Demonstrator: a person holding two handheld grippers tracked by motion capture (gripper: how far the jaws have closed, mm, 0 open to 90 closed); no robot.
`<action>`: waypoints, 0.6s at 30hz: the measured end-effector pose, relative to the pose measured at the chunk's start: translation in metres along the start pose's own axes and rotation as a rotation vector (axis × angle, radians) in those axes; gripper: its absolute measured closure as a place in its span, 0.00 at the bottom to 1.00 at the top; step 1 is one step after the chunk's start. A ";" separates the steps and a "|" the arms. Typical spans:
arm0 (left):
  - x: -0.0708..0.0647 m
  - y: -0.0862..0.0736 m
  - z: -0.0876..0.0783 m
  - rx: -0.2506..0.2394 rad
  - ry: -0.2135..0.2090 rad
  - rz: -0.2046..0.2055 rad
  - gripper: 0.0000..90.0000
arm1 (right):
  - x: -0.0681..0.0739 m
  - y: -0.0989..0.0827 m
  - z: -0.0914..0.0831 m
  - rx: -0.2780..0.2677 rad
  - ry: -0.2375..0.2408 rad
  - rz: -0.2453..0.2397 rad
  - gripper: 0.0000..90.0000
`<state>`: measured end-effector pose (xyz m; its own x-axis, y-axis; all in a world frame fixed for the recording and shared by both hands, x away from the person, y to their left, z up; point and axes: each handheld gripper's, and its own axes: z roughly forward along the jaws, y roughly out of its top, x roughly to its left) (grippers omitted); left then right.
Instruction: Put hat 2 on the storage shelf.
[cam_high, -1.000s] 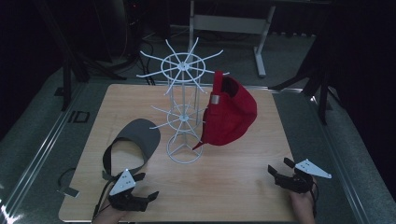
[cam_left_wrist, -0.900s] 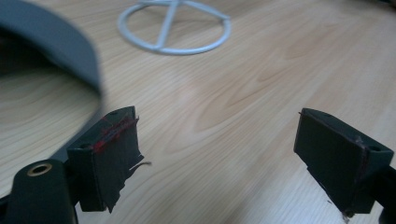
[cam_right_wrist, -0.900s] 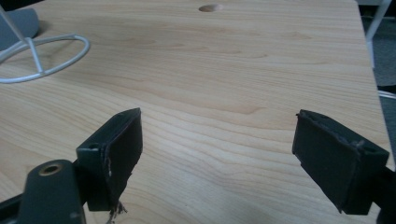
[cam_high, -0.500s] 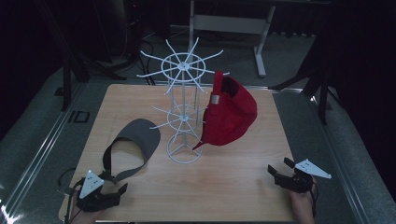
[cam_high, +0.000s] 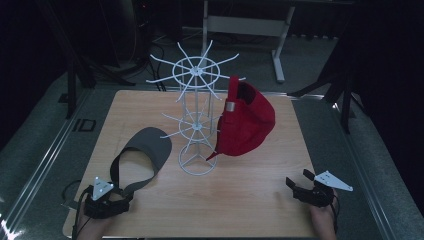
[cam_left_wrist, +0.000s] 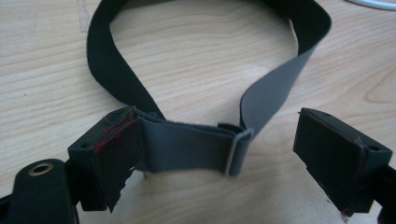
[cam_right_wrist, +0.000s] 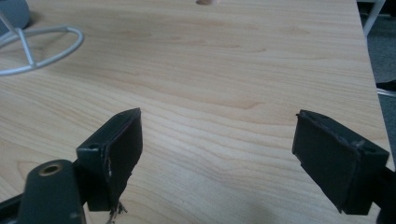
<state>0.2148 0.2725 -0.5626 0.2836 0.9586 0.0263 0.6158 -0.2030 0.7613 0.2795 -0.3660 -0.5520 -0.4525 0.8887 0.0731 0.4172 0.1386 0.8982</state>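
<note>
Left gripper (cam_left_wrist: 219, 154) stands open astride the grey visor's strap (cam_left_wrist: 187, 149), one pad touching it; right gripper (cam_right_wrist: 217, 154) waits open over bare table (cam_right_wrist: 224, 70). Approach step, apparently; next, close on the strap.

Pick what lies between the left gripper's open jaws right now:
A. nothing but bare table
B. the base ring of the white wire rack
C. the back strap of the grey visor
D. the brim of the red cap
C: in the left gripper view the grey visor's back strap with its buckle lies between the left gripper's wide-apart jaws.
</note>
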 end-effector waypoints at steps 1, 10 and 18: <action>0.001 0.001 0.002 0.001 0.010 -0.003 0.16 | -0.001 0.000 0.000 -0.002 0.000 0.005 0.18; 0.005 0.001 0.006 0.011 0.018 0.012 0.42 | 0.001 -0.001 0.002 0.017 -0.026 -0.013 0.17; 0.007 0.001 0.005 -0.016 -0.010 0.004 0.91 | 0.001 -0.001 0.002 0.025 -0.029 -0.010 0.17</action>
<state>0.2212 0.2776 -0.5646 0.2937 0.9556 0.0233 0.6030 -0.2041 0.7712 0.2807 -0.3645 -0.5539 -0.4337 0.8996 0.0510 0.4323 0.1581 0.8878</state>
